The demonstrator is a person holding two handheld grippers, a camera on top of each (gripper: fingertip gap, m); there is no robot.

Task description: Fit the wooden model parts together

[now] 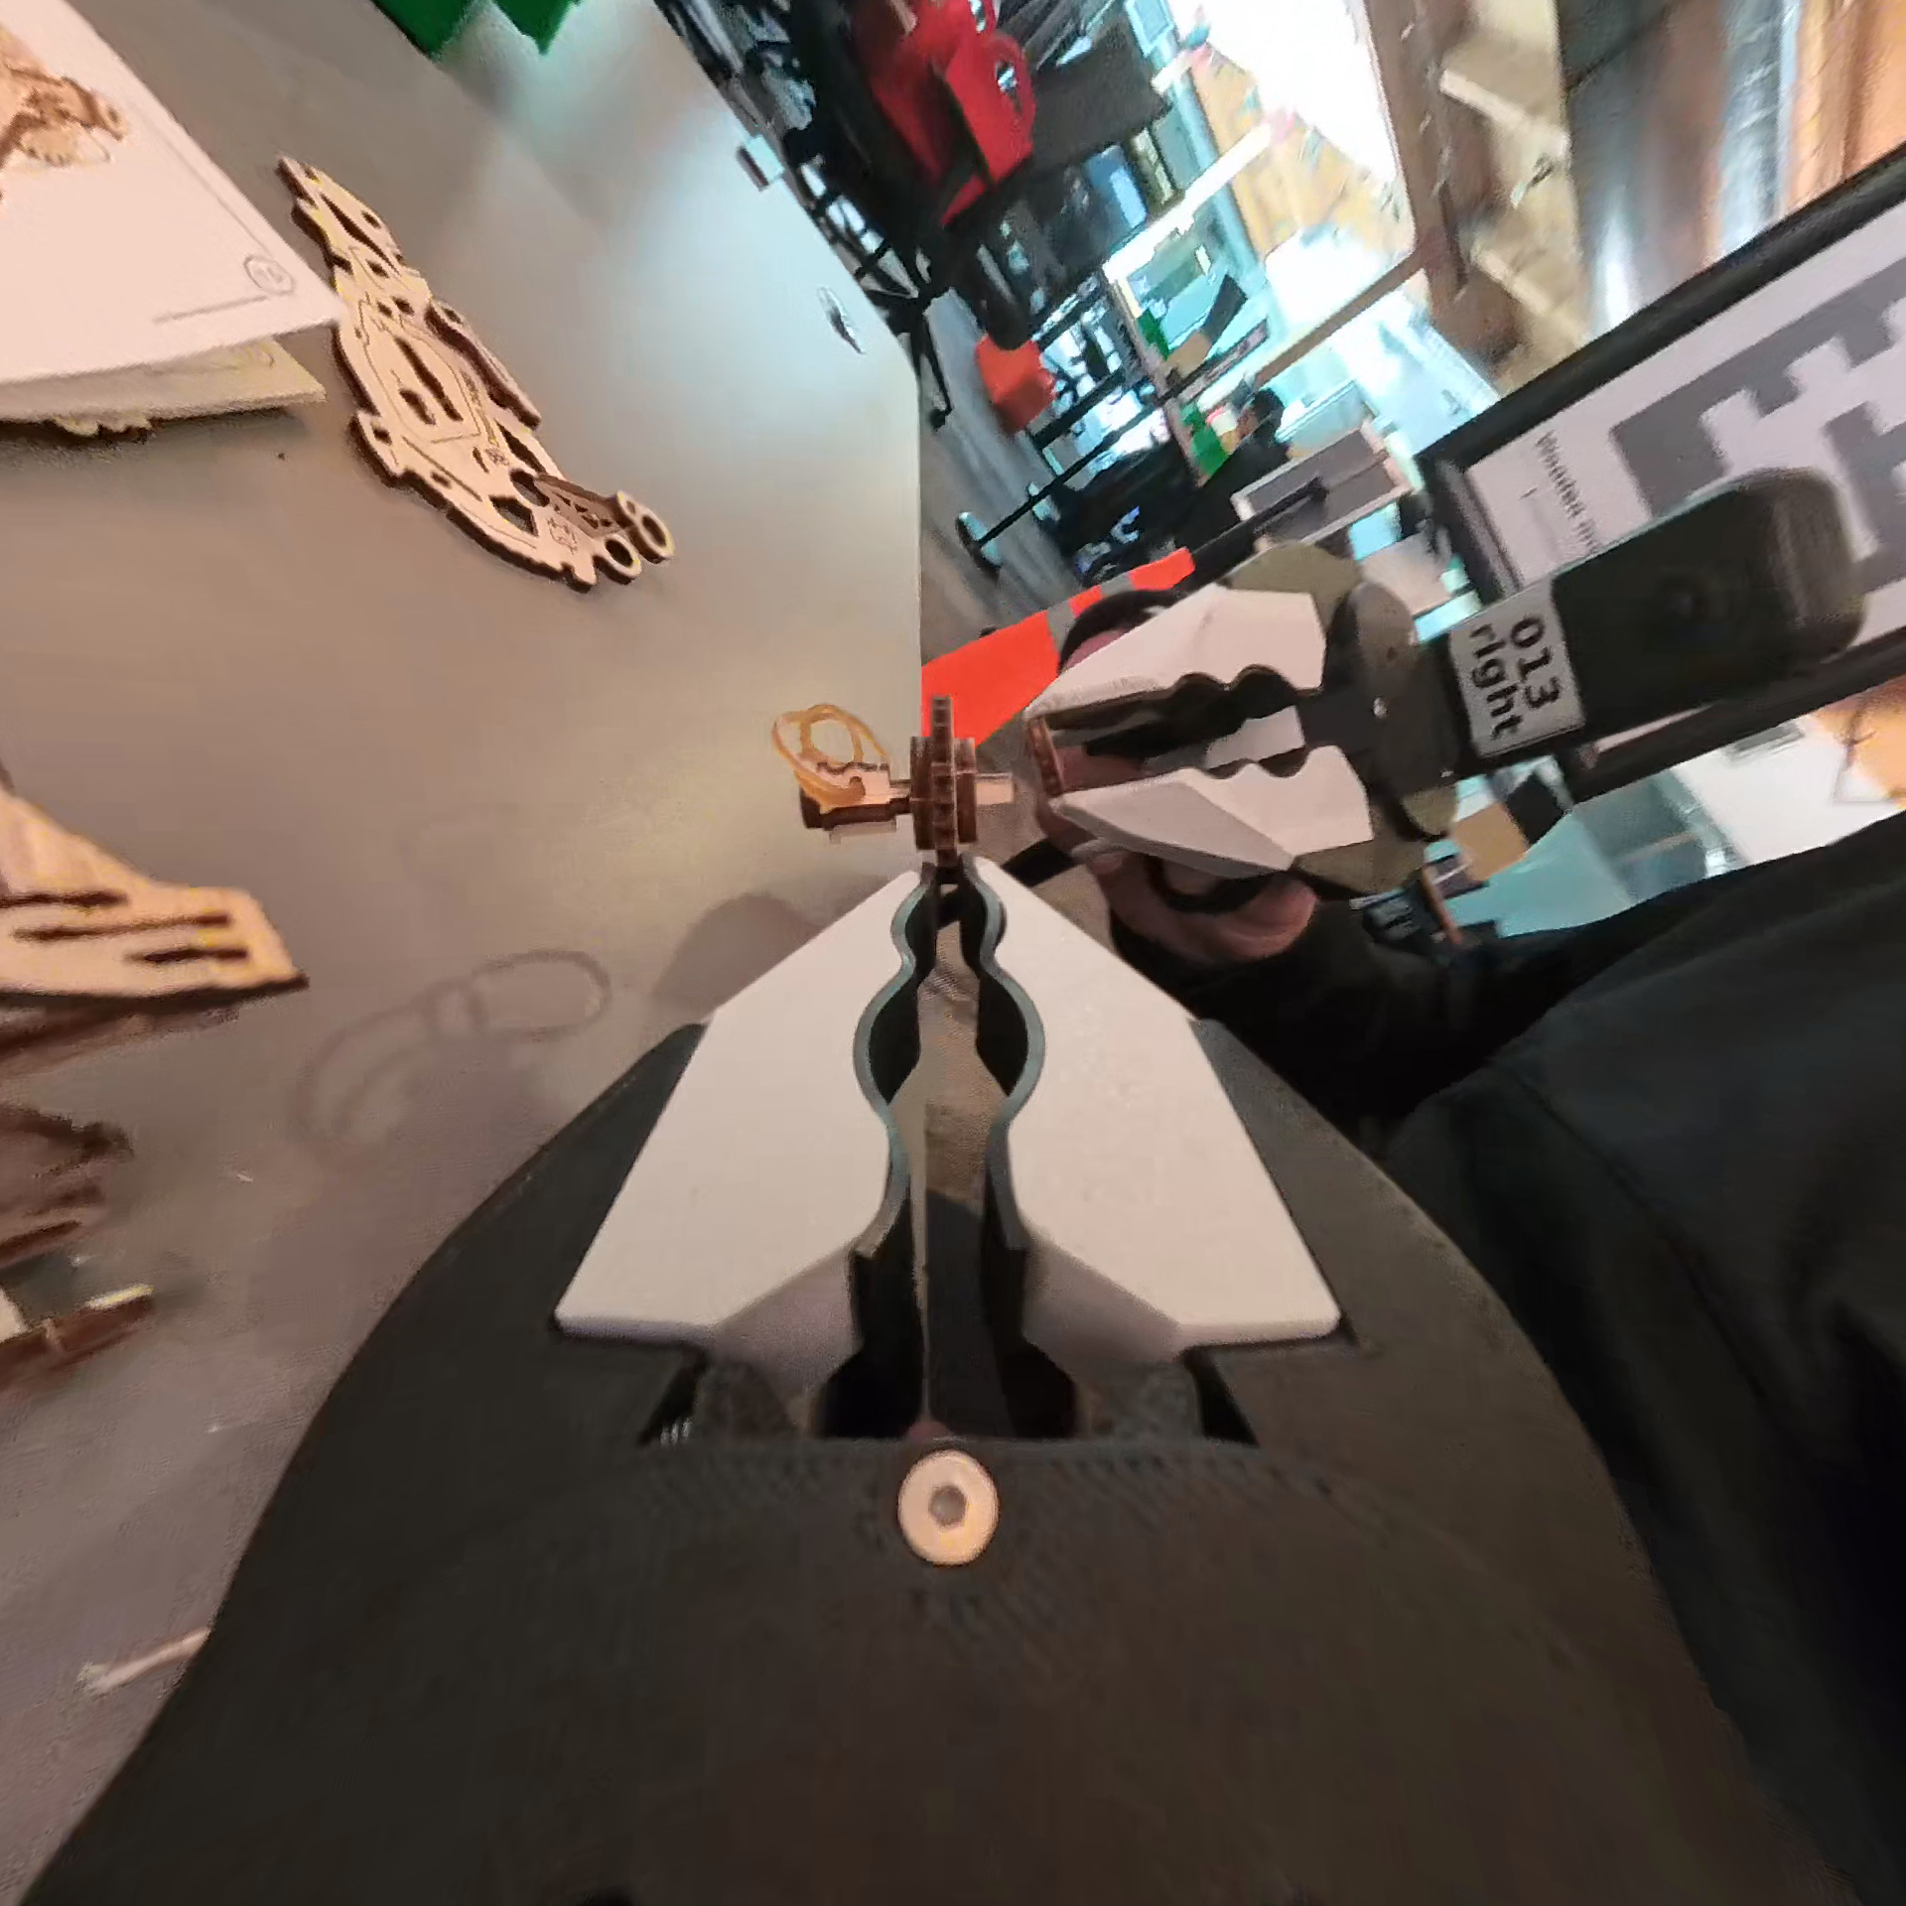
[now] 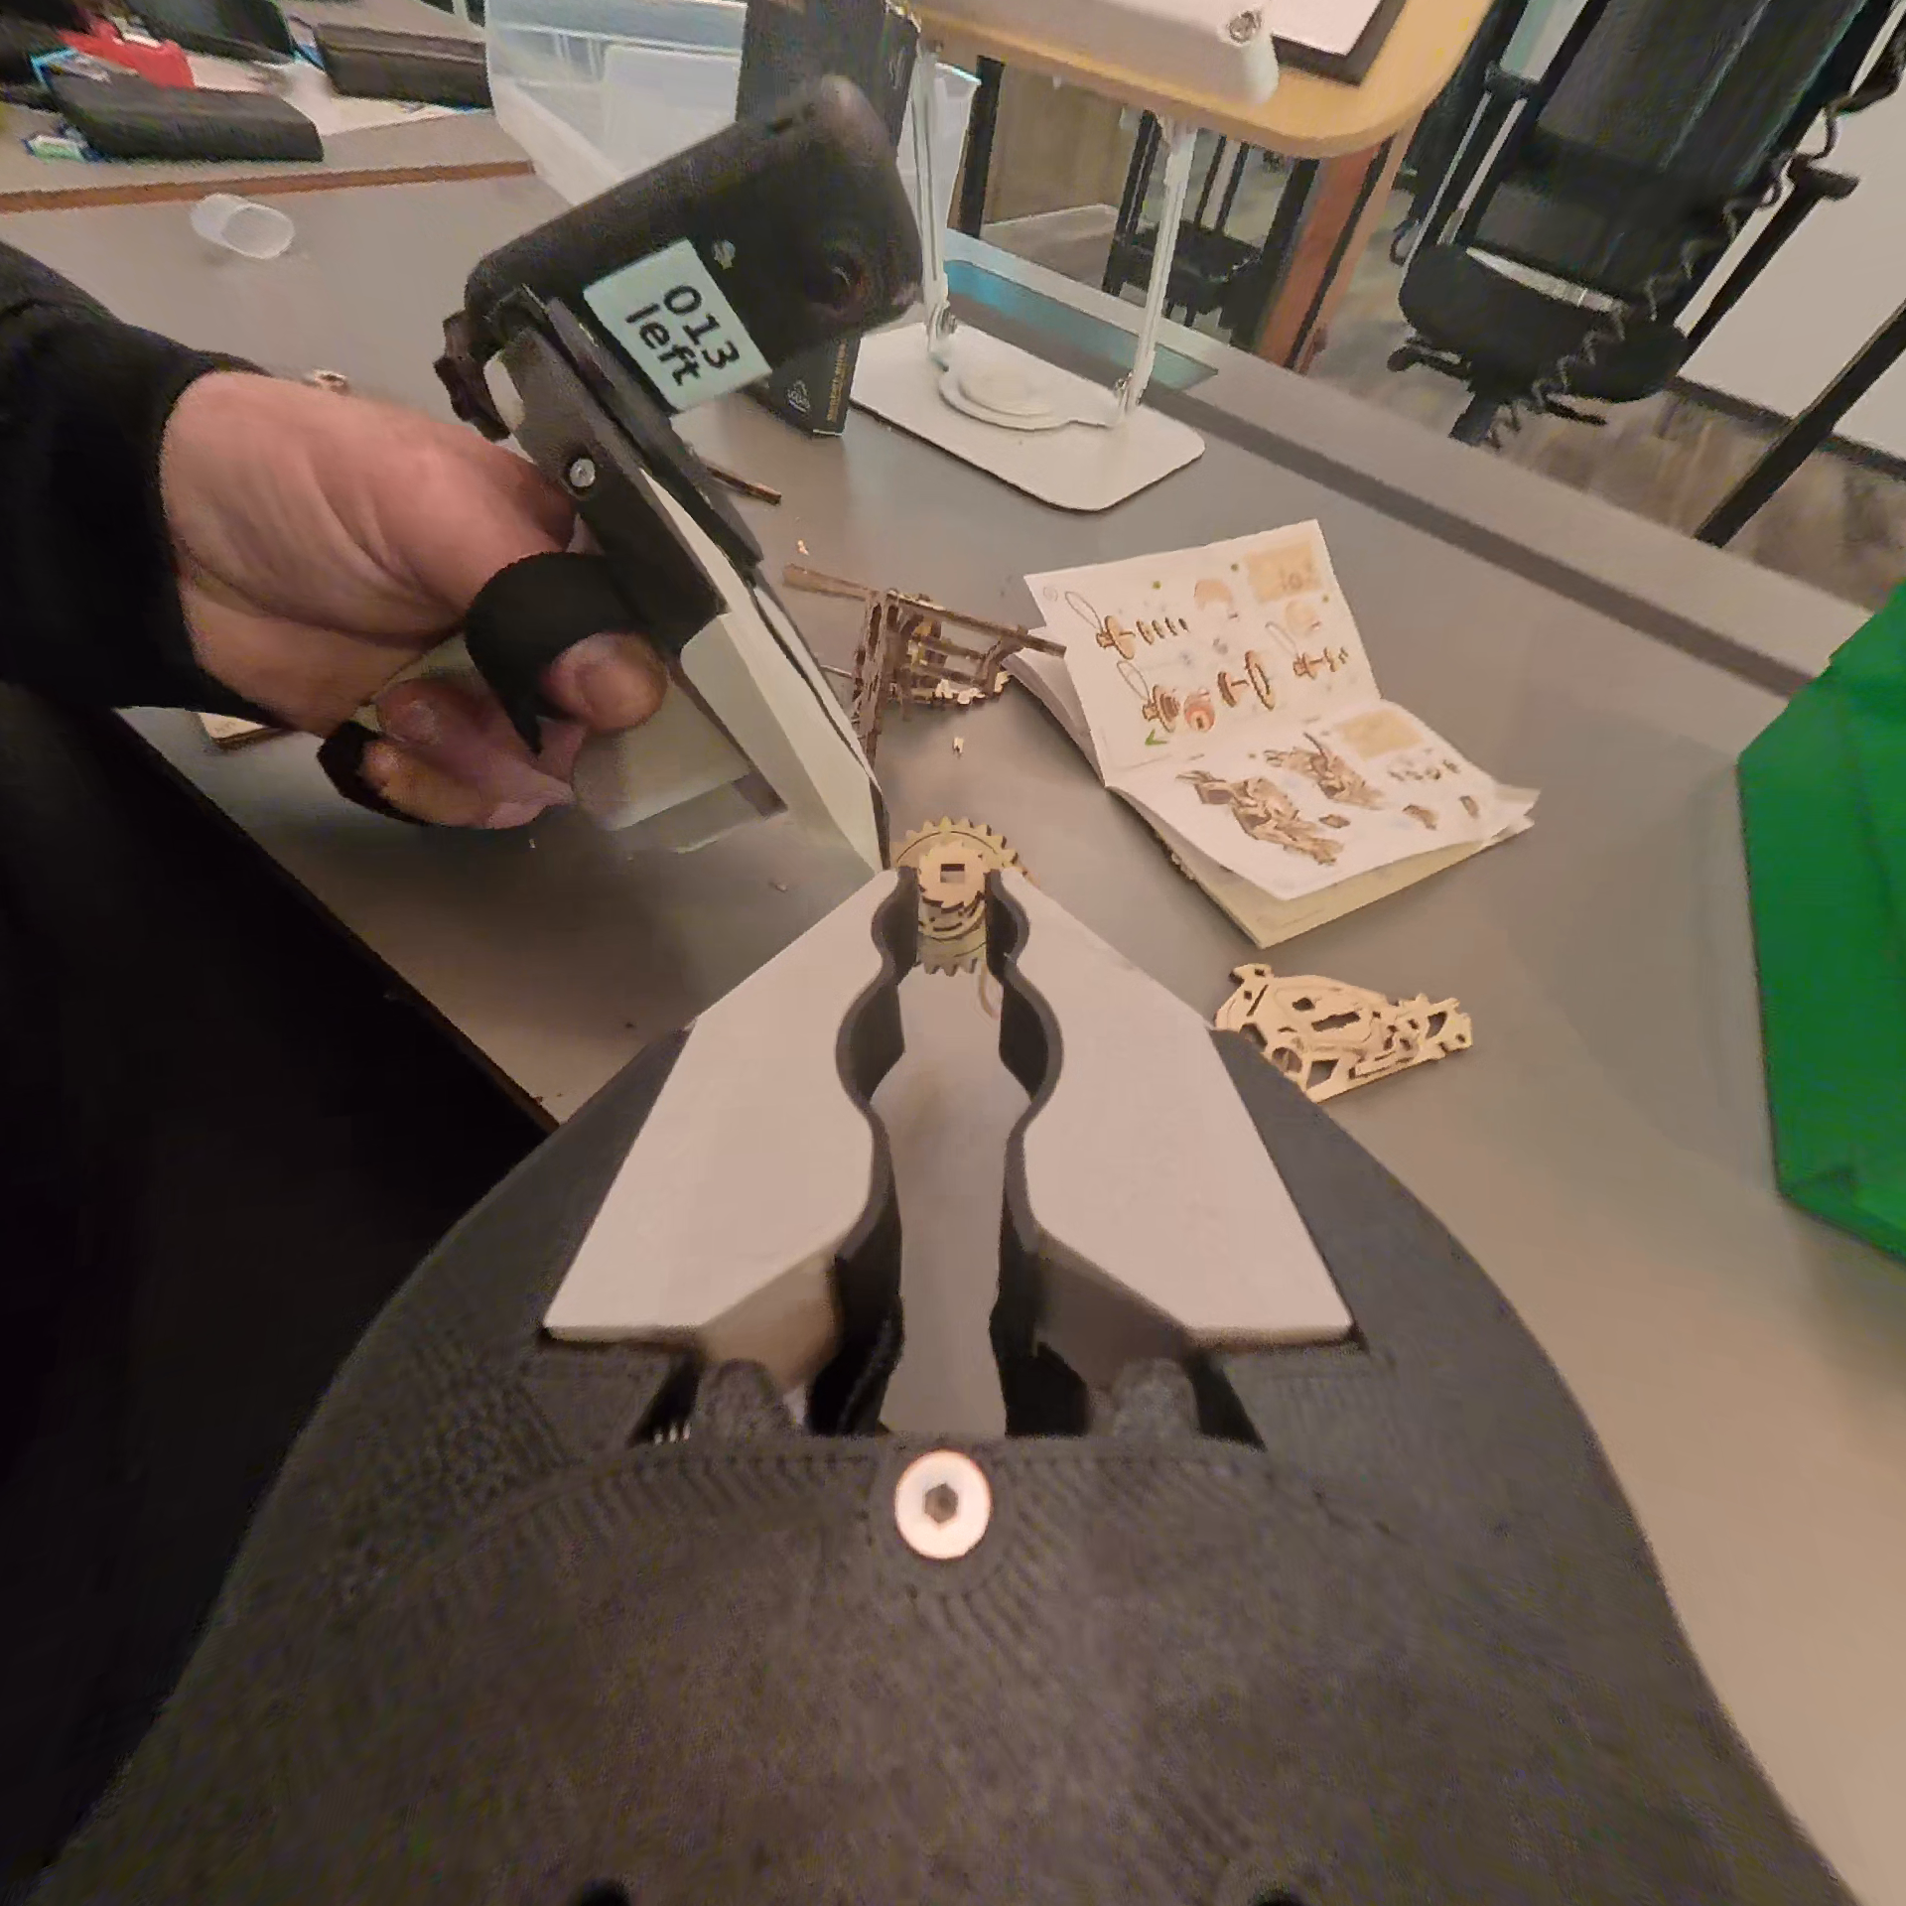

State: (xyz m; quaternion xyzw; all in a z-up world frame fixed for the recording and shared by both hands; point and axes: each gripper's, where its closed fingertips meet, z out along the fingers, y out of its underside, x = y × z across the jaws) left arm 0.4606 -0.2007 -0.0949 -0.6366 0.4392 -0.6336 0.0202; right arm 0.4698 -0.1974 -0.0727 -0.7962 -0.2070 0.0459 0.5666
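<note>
Your pale tan wooden gear assembly point(image 1: 941, 794) carries a yellowish rubber band point(image 1: 825, 734); the table point(image 2: 1496, 1186) is plain grey, the box point(image 2: 1826, 928) at its right edge green.

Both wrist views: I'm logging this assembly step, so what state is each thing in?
Left gripper: shut on the gear-and-axle assembly.
Gear-and-axle assembly: held in the air, rubber band looped on one end.
Right gripper: shut on a small wooden piece.
Small wooden piece: facing the axle's free end, not yet on.
Instruction booklet: open, flat on the table.
Wooden part sheet: lying flat, untouched.
</note>
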